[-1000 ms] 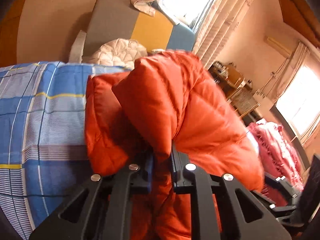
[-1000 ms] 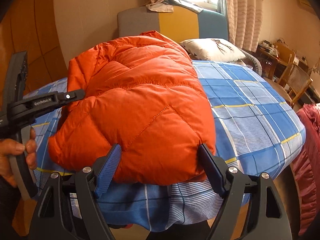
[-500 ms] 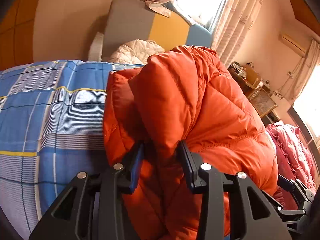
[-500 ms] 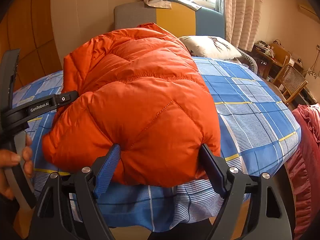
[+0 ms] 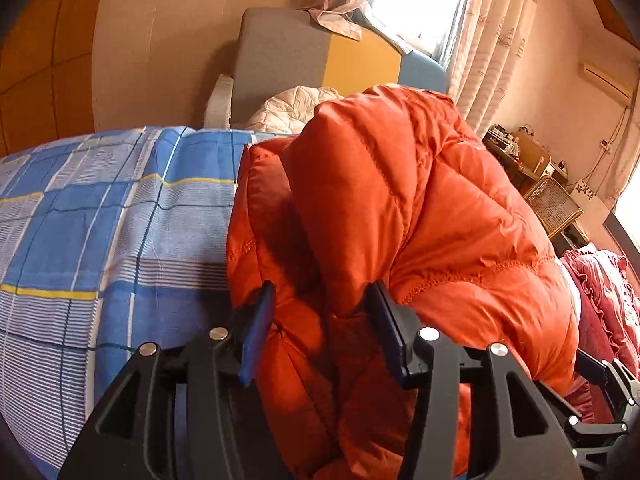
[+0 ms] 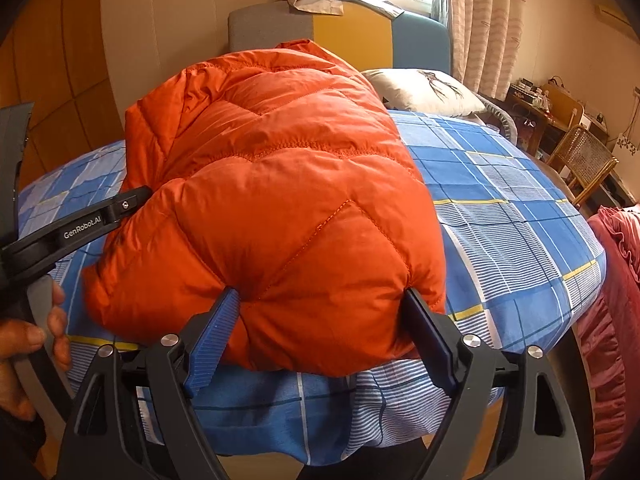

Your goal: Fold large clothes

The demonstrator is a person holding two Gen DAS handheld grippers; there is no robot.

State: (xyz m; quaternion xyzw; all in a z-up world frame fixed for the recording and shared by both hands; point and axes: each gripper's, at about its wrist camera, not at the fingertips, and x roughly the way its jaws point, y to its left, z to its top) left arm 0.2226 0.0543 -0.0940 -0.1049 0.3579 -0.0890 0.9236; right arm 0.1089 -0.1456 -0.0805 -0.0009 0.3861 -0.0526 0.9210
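Note:
An orange quilted down jacket [image 6: 280, 200] lies bunched and folded over on the blue plaid bed [image 6: 512, 208]. In the left wrist view the jacket [image 5: 400, 220] fills the middle. My left gripper [image 5: 324, 308] stands open, its jaws on either side of a thick fold of the jacket's edge. My right gripper [image 6: 324, 308] is wide open around the jacket's near puffy end at the bed's front edge. The left gripper's arm [image 6: 80, 228] shows at the jacket's left side in the right wrist view.
A grey, yellow and blue headboard [image 6: 360, 36] stands behind the bed. A white pillow [image 6: 424, 90] lies at the back right. A white quilted item [image 5: 292, 108] lies by the headboard. A wicker chair [image 6: 580, 160] and a red ruffled cloth [image 6: 612, 300] are to the right.
My left gripper's jaws have opened from a tight pinch on the jacket's fold to a wide gap. The jacket has settled lower onto the bed. My right gripper stays open.

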